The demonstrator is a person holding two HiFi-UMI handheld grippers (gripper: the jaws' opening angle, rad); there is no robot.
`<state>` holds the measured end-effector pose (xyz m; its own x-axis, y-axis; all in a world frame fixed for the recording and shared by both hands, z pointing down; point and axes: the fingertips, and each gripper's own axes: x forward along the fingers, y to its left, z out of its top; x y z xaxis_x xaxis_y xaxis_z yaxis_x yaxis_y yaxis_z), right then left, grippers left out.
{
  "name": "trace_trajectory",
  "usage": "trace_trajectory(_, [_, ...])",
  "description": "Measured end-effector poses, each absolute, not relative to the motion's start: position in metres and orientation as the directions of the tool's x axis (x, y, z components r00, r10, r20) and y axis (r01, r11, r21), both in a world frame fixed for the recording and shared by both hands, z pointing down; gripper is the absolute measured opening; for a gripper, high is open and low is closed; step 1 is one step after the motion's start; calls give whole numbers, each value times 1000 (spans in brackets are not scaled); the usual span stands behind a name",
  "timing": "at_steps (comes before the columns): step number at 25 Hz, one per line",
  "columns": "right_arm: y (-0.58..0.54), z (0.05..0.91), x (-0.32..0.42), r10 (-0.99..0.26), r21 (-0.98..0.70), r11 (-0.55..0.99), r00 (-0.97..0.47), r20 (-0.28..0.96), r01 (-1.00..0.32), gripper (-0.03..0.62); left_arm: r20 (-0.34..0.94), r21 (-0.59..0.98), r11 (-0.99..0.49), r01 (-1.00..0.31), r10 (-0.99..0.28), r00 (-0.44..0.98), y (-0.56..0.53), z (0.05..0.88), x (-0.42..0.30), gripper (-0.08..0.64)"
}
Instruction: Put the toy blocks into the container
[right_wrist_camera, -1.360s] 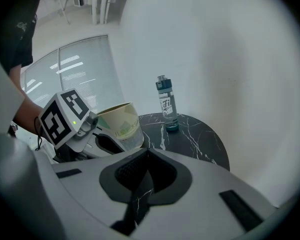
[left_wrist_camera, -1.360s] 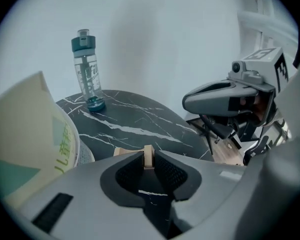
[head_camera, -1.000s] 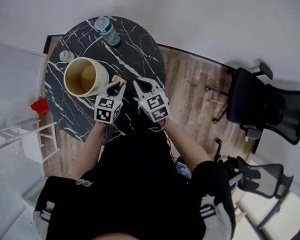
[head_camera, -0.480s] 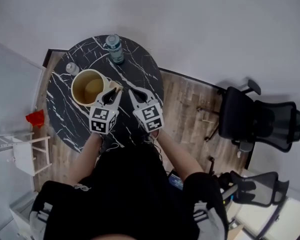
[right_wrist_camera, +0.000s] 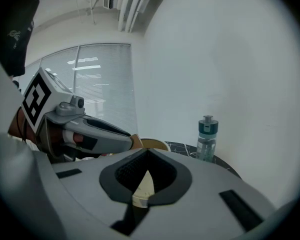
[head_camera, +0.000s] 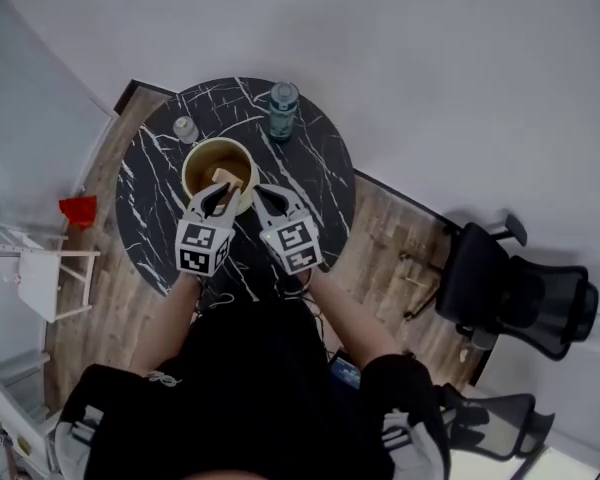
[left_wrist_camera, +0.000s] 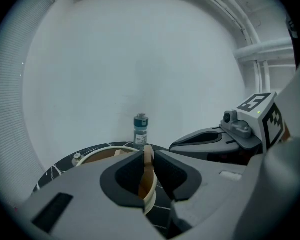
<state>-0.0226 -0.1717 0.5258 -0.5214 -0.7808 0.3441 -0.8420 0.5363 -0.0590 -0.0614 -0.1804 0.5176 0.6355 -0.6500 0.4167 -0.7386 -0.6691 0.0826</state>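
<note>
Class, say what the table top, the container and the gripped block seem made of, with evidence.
Table top: marble or a marble-look surface, black with white veins. Container: cream, matte, smooth; plastic or card, unclear which. Block: probably bare wood, pale tan, matte.

Above the round black marbled tabletop (head_camera: 315,163) in the upper middle of the frame, the left gripper (head_camera: 223,193) holds a pale toy block (head_camera: 223,177) over the cream container (head_camera: 220,141), with the right gripper (head_camera: 264,195) just beside it and a bottle (head_camera: 283,110) beyond.
</note>
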Motion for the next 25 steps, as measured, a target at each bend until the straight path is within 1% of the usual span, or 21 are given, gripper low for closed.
trace_trajectory(5, [-176,528,-58,-747,-57,585,-565,349,-809,-3,421,95,-615,-783,-688,591,-183,522,-100,62])
trace_trajectory(10, [-180,533,-78,-734,-66,597,-577,357,-800,-3,427,115,-579,-807,-705,566,-187,529,-124,62])
trace_trajectory(18, [-189,549,-82,-738,-86,575,-561,375,-813,-3,455,143,-575,-805,-684,570,-199,546,-127,62])
trace_trajectory(25, [-206,561,-77,-737,-113,556,-551,391,-824,-3,498,134,-583,-802,-660,563,-220,561,-126,63])
